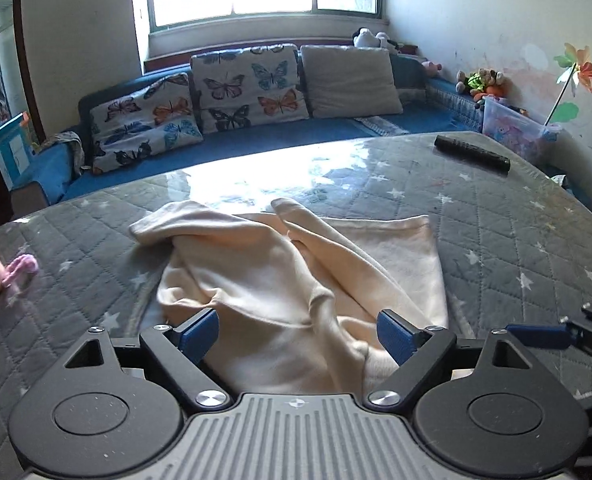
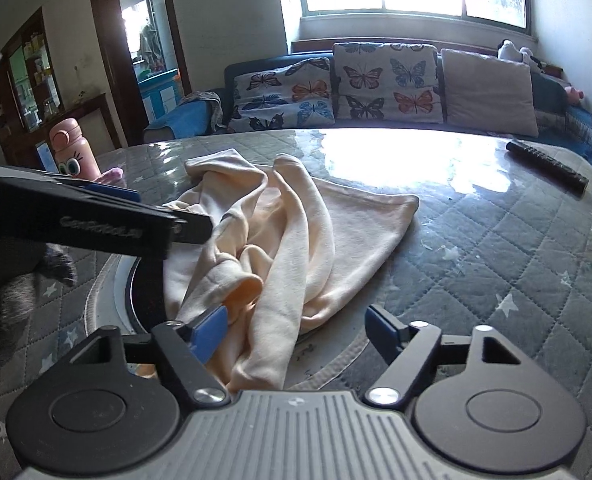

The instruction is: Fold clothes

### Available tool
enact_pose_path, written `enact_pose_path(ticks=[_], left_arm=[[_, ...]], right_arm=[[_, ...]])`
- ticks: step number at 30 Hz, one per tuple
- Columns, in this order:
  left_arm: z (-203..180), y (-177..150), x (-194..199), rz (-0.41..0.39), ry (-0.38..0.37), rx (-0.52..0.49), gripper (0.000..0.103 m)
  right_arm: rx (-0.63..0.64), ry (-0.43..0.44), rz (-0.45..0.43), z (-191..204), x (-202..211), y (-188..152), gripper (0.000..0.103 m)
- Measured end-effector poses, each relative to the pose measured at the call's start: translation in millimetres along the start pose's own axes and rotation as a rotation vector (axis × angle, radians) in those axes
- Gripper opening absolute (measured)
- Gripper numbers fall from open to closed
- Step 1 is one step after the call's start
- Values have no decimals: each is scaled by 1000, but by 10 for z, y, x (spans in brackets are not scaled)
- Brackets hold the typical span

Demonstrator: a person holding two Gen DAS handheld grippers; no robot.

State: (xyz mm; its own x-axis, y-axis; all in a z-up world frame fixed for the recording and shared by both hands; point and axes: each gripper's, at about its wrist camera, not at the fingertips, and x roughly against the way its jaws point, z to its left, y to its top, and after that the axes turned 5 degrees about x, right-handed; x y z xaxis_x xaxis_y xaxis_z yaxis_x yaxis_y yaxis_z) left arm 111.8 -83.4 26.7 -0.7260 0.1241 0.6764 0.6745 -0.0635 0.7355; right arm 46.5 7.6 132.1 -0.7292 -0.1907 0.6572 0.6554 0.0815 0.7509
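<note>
A cream garment (image 1: 296,268) lies crumpled on the grey quilted table (image 1: 516,240), its sleeves bunched toward the far left. My left gripper (image 1: 298,330) is open, its blue pads on either side of the garment's near edge, with cloth between them. In the right wrist view the same garment (image 2: 296,232) lies ahead. My right gripper (image 2: 296,328) is open over the garment's near right corner, with a fold of cloth between the fingers. The left gripper (image 2: 108,216) shows from the side at the left of the right wrist view.
A black remote control (image 1: 472,153) lies at the far right of the table. A pink bottle (image 2: 74,148) and a small pink item (image 1: 20,268) stand at the left edge. A blue sofa (image 1: 256,136) with butterfly cushions runs behind the table.
</note>
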Motion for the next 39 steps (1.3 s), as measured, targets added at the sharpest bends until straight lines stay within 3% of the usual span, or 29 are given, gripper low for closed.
enact_pose_path(ticks=[3, 6, 11, 12, 17, 28, 39], left_arm=[[-30, 32, -138, 27, -13, 1, 85], [-40, 39, -248, 56, -24, 1, 70], [26, 1, -341, 94, -68, 17, 12], [40, -12, -329, 89, -75, 16, 9], [88, -32, -138, 28, -71, 8, 5], [402, -165, 307, -45, -16, 52, 4], [742, -574, 755, -53, 35, 124, 4]], right_arm=[[-10, 14, 7, -47, -44, 14, 67], [-13, 24, 14, -82, -81, 15, 64], [-22, 37, 21, -126, -107, 7, 60], [-23, 39, 21, -128, -107, 3, 59], [-22, 49, 31, -109, -115, -10, 50], [-19, 36, 25, -25, -47, -29, 16], [-22, 3, 8, -12, 65, -71, 4]])
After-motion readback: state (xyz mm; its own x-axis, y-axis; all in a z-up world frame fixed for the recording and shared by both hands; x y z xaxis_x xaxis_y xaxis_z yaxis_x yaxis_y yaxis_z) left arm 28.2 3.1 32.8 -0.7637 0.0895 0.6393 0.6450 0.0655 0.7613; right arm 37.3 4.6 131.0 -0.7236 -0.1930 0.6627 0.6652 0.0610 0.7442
